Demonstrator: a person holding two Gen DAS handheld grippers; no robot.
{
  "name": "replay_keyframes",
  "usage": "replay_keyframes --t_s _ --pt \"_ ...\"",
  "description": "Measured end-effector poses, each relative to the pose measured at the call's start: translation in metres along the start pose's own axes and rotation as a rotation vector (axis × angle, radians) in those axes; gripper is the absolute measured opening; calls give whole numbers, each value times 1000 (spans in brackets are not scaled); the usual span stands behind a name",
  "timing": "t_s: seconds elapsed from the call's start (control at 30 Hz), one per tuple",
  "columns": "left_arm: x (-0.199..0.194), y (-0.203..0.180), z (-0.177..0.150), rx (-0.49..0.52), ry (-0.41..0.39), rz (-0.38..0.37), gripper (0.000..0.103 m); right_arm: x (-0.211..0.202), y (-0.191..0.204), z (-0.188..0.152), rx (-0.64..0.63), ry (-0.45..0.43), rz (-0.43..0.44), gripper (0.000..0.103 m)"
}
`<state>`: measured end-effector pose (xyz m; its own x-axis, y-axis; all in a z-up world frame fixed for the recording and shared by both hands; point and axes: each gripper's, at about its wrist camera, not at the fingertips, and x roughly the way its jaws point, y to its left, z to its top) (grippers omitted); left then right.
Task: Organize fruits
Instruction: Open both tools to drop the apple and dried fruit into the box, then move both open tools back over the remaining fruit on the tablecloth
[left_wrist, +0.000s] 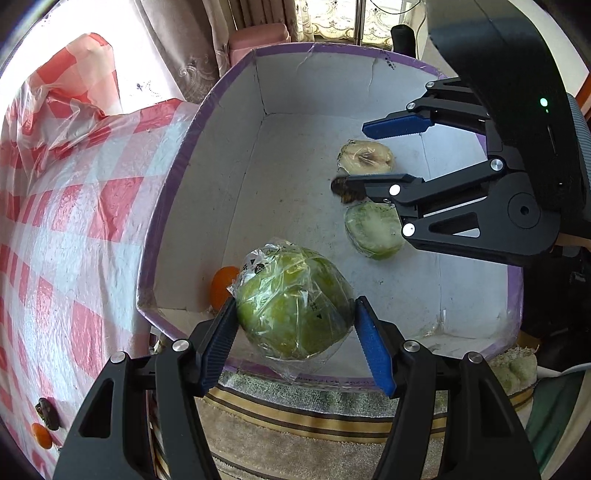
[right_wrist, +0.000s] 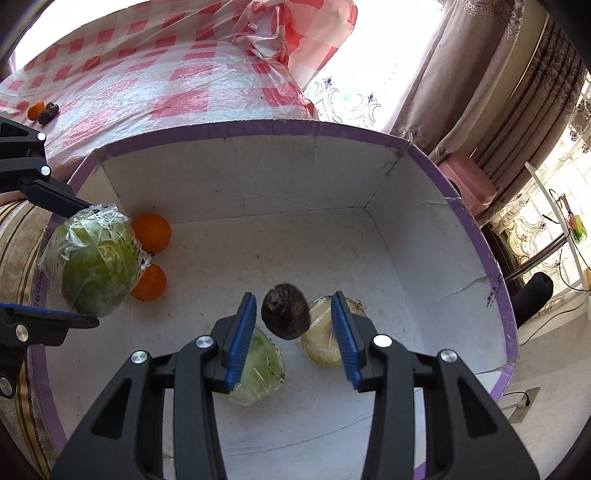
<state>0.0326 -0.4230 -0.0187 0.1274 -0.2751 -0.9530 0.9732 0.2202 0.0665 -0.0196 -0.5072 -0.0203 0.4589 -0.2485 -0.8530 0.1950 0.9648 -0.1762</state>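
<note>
Orange (left_wrist: 221, 286) half hidden behind wrapped melon (left_wrist: 291, 299)

The box (right_wrist: 476, 236) is white inside with a purple rim. The cloth (left_wrist: 74, 221) has red and white checks. The wrapped fruit (left_wrist: 291, 302) is green, and two oranges (right_wrist: 151, 232) are orange. The small fruit (right_wrist: 285, 311) is dark brown. The pads (right_wrist: 242, 339) are blue on black fingers.
</note>
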Motion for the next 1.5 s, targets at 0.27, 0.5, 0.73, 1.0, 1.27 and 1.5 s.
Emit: replay_keyframes --t_s 0.27,0.5,0.73,1.0,1.27,1.5 --pt "-13 3 -8 -21 -19 -9 70 1 1 2 0 0 -8 72" --pt "-46 20 -15 -45 -77 3 70 1 3 2 -7 0 -11 78" --pt "-81 44 -42 -111 -140 38 70 -4 7 4 -16 -11 -10 82" --pt "-111 68 -76 -205 -219 70 70 -19 18 13 -35 -57 -6 89" --pt "-128 91 -113 -301 -269 106 70 -29 38 23 -74 -87 9 91" --pt "-134 105 -147 -362 -284 134 70 -39 56 33 -92 -123 44 93"
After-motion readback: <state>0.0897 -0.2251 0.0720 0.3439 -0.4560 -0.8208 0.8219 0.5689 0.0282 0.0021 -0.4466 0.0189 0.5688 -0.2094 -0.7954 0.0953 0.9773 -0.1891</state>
